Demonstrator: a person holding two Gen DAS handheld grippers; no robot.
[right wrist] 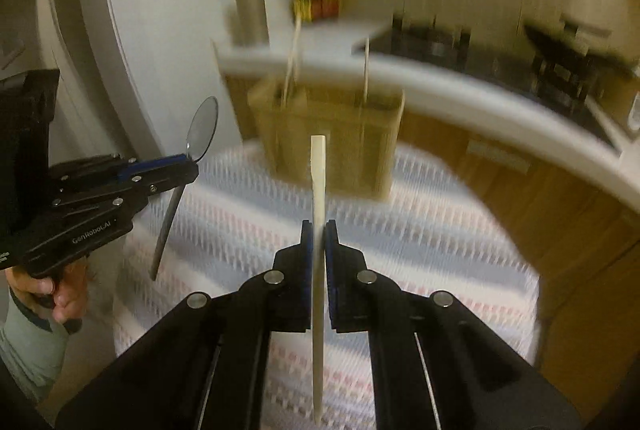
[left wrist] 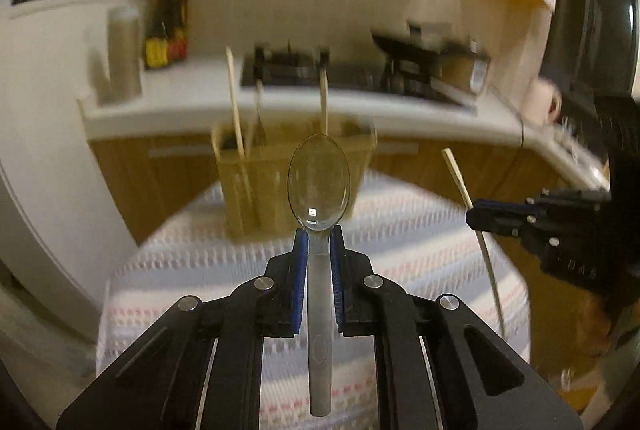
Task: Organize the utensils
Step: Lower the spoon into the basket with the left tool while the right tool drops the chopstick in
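Observation:
My left gripper (left wrist: 319, 235) is shut on a metal spoon (left wrist: 319, 182), bowl up, handle hanging down between the fingers. It also shows in the right wrist view (right wrist: 188, 160) at the left, with the spoon (right wrist: 202, 128). My right gripper (right wrist: 319, 230) is shut on a pale wooden chopstick (right wrist: 319, 198), held upright. It shows in the left wrist view (left wrist: 474, 216) at the right with the chopstick (left wrist: 460, 178). A wooden utensil holder (left wrist: 288, 182) stands on the far side of the table, with chopsticks and a fork in it; it also shows in the right wrist view (right wrist: 328, 134).
The table carries a white patterned cloth (left wrist: 400, 230). Behind it runs a white kitchen counter (left wrist: 200, 98) with a stove (left wrist: 344, 74), bottles (left wrist: 166, 34) and a metal canister (left wrist: 122, 50). A white fridge (left wrist: 36, 134) stands at the left.

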